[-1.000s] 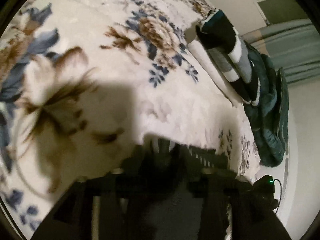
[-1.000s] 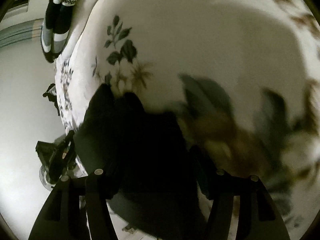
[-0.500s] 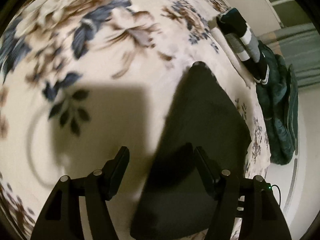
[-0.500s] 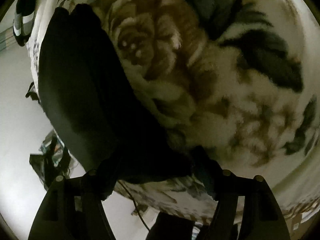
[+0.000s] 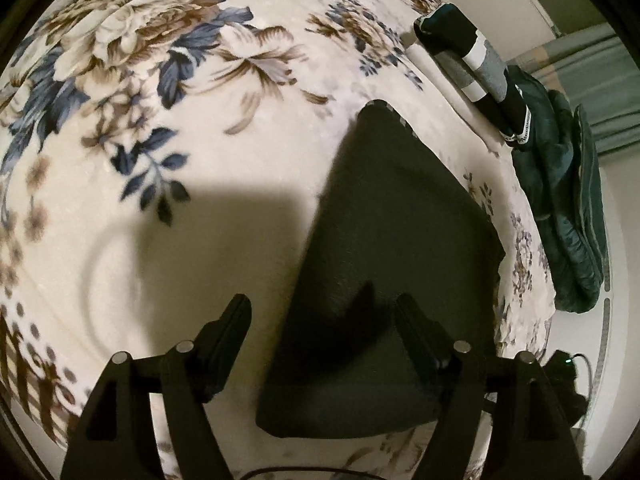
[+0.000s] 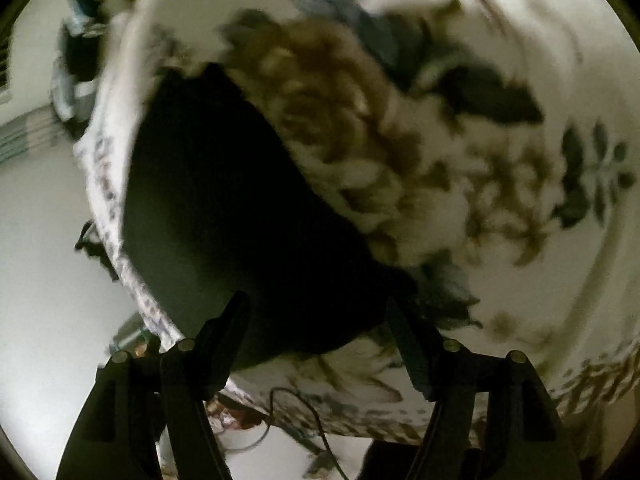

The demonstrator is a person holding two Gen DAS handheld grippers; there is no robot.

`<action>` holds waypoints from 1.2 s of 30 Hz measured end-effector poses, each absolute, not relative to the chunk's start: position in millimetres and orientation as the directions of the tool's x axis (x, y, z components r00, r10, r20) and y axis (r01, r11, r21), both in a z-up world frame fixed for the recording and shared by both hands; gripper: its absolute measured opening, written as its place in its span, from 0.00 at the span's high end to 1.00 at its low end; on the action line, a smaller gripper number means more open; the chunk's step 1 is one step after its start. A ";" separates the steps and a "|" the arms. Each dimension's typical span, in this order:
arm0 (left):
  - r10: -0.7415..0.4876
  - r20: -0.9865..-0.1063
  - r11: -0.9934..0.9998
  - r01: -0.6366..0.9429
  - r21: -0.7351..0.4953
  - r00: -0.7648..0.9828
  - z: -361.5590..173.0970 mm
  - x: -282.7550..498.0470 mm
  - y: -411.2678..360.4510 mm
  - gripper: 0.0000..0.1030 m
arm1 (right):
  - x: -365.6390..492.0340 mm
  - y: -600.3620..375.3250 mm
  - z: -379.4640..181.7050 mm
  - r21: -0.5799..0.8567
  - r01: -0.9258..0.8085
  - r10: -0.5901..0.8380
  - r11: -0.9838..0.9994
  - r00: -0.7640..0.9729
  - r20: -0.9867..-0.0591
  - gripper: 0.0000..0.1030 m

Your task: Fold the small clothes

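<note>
A small black garment (image 5: 392,264) lies flat and folded on a floral blanket (image 5: 160,120), near the bed's edge. My left gripper (image 5: 324,312) is open and empty, raised above the garment's near left edge. In the right wrist view the same black garment (image 6: 224,208) lies at the left on the blanket (image 6: 460,180). My right gripper (image 6: 318,312) is open and empty above the garment's near end. The right view is blurred by motion.
A striped dark, grey and white garment (image 5: 472,64) and a dark green padded coat (image 5: 560,200) lie at the bed's far right edge. A black device with a green light (image 5: 568,364) and a cable (image 6: 304,412) sit on the floor beside the bed.
Both grippers let go of the black garment, opened and pulled back. The garment now lies flat on the blanket. The right view has swung round.
</note>
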State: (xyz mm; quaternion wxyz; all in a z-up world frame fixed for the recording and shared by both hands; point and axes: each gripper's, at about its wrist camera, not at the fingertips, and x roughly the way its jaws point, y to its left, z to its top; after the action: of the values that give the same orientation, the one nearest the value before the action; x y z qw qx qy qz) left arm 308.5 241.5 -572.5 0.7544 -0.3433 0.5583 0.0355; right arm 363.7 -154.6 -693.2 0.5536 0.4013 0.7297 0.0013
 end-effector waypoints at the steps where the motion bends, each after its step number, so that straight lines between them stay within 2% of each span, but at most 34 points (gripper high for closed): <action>1: -0.327 -0.867 0.763 -0.436 -0.477 0.377 -571.4 308.7 240.6 0.30 | 362.7 -153.3 -694.6 0.425 0.588 0.564 0.689 -0.065 -0.823 0.86; 6: -0.318 -0.859 0.772 -0.415 -0.481 0.403 -559.6 309.7 236.7 0.30 | 345.0 -147.9 -656.5 0.417 0.559 0.487 0.717 0.027 -0.873 0.93; 9: -0.316 -0.860 0.785 -0.399 -0.475 0.401 -557.6 310.9 235.0 0.30 | 340.0 -150.2 -663.6 0.378 0.546 0.471 0.747 -0.035 -0.881 0.94; 11: -0.310 -0.867 0.791 -0.401 -0.462 0.389 -559.1 313.3 235.1 0.30 | 343.7 -151.9 -685.5 0.383 0.557 0.522 0.737 -0.110 -0.846 0.94; 12: -0.312 -0.866 0.789 -0.401 -0.465 0.391 -558.9 313.8 235.3 0.30 | 348.1 -156.2 -689.9 0.397 0.560 0.541 0.727 -0.111 -0.833 0.89; 14: -0.314 -0.861 0.787 -0.397 -0.471 0.400 -557.3 315.4 237.2 0.30 | 356.1 -161.8 -689.3 0.417 0.546 0.549 0.727 -0.098 -0.830 0.70; 15: -0.312 -0.860 0.790 -0.393 -0.471 0.404 -556.6 316.6 237.8 0.30 | 362.2 -166.4 -684.0 0.437 0.525 0.550 0.730 -0.071 -0.832 0.47; 16: -0.311 -0.858 0.791 -0.389 -0.472 0.408 -556.6 317.7 238.4 0.30 | 370.2 -171.8 -678.6 0.464 0.502 0.551 0.730 -0.030 -0.834 0.32; 24: -0.318 -0.852 0.804 -0.358 -0.475 0.417 -567.9 345.9 243.7 0.30 | 482.2 -159.1 -693.1 0.644 0.252 0.650 0.722 0.073 -0.757 0.30; 28: -0.326 -0.849 0.809 -0.342 -0.478 0.417 -571.2 360.4 243.7 0.30 | 529.3 -124.8 -718.9 0.690 0.138 0.701 0.710 -0.040 -0.713 0.30; 31: -0.325 -0.847 0.813 -0.332 -0.477 0.422 -570.7 367.6 242.8 0.30 | 537.2 -111.9 -725.9 0.683 0.096 0.689 0.724 -0.079 -0.720 0.30; 32: -0.324 -0.845 0.813 -0.332 -0.478 0.425 -570.1 369.0 242.6 0.30 | 538.8 -111.9 -725.5 0.688 0.095 0.694 0.720 -0.065 -0.717 0.33; 33: -0.324 -0.844 0.811 -0.333 -0.481 0.427 -570.1 369.7 242.7 0.30 | 536.8 -113.2 -718.9 0.681 0.080 0.685 0.728 -0.036 -0.728 0.56; 34: -0.324 -0.842 0.809 -0.335 -0.484 0.431 -570.0 369.9 243.0 0.30 | 533.6 -115.0 -714.2 0.685 0.071 0.687 0.725 -0.021 -0.726 0.89; 36: -0.325 -0.839 0.804 -0.340 -0.488 0.436 -570.0 370.0 243.2 0.30 | 527.5 -115.8 -701.8 0.682 0.062 0.681 0.729 0.027 -0.731 0.91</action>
State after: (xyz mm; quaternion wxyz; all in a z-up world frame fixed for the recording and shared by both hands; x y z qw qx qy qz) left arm 370.0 243.2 -570.0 0.7873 -0.3129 0.5312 0.0047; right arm 527.5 -115.8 -701.8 0.6583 0.2829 0.6566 0.2353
